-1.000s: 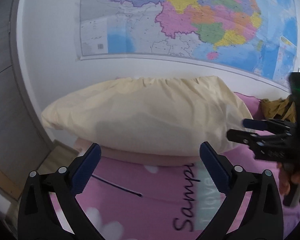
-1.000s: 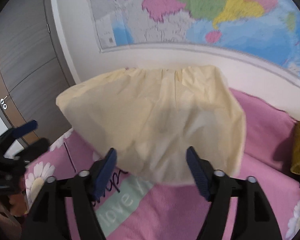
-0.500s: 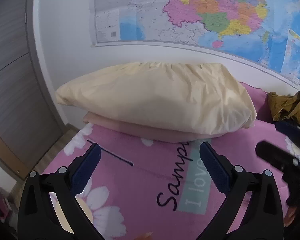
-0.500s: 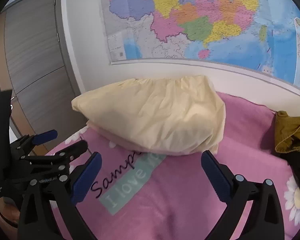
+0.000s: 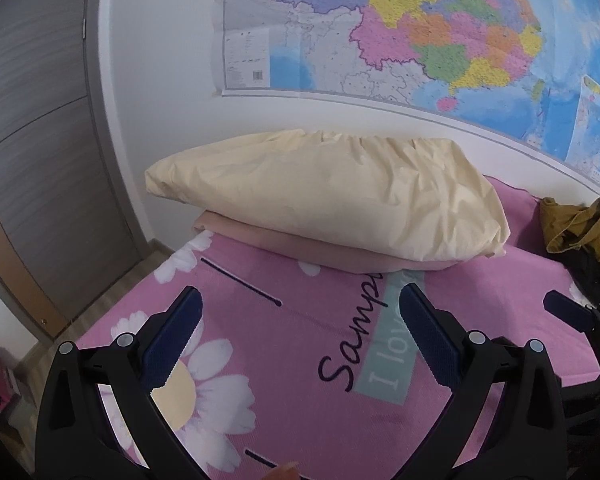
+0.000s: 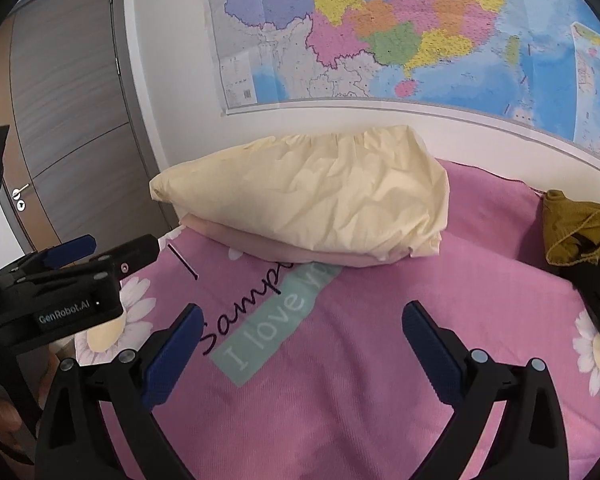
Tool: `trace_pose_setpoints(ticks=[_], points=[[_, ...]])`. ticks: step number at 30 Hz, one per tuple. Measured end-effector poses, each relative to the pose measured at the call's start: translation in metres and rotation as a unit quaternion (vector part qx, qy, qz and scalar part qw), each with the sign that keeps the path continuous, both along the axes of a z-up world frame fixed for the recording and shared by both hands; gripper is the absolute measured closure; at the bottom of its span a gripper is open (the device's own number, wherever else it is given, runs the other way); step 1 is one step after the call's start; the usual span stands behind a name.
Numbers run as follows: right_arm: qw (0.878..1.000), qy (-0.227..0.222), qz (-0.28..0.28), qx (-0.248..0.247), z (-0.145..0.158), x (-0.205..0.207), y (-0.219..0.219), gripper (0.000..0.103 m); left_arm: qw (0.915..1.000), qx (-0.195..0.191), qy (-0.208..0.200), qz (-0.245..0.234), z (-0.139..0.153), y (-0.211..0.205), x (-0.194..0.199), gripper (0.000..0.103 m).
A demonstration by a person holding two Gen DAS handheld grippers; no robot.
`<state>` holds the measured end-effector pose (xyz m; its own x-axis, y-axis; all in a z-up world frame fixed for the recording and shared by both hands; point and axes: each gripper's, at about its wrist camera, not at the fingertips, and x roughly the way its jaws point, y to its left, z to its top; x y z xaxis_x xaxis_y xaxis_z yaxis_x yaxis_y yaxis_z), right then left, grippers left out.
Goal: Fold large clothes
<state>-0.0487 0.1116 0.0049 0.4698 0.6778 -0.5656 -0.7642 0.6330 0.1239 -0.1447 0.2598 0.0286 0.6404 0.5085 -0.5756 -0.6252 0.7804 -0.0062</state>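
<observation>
While both grippers hang over the pink bedspread [image 6: 380, 360] with nothing between their fingers, the left gripper [image 5: 300, 344] and right gripper [image 6: 300, 348] stand spread wide, the right's jaws having just been opening. The olive garment [image 6: 576, 228] lies crumpled right of the pillow [image 6: 312, 196], apart from both, apparently next to be picked up. The pillow sits against the wall, leaving bedspread free for folding.

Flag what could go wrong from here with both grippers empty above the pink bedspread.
1. The crumpled mustard-brown garment lies bunched at the bed's right edge, partly on dark clothing; the open right gripper might pinch both.
2. The open left gripper is close beside the right one, so crossing over could make them collide.
</observation>
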Motion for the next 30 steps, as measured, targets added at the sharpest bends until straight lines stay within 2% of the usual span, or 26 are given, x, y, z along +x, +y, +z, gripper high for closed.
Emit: trace_pose_setpoints(ticks=[7,17,30], points=[[1.000,0.002,0.000,0.002,-0.003,-0.009,-0.005,0.006,0.9999,0.007,0.012,0.007,-0.005,-0.010,-0.004,0.006],[1.000,-0.004,0.003,0.004,-0.001,-0.017,-0.008,0.006,0.9997,0.001,0.009,0.022,-0.004,-0.011,-0.013,0.006],[1.000,-0.003,0.007,0.009,-0.002,-0.024,-0.012,0.006,0.9993,0.016,0.013,0.030,-0.002,-0.021,-0.022,0.006]])
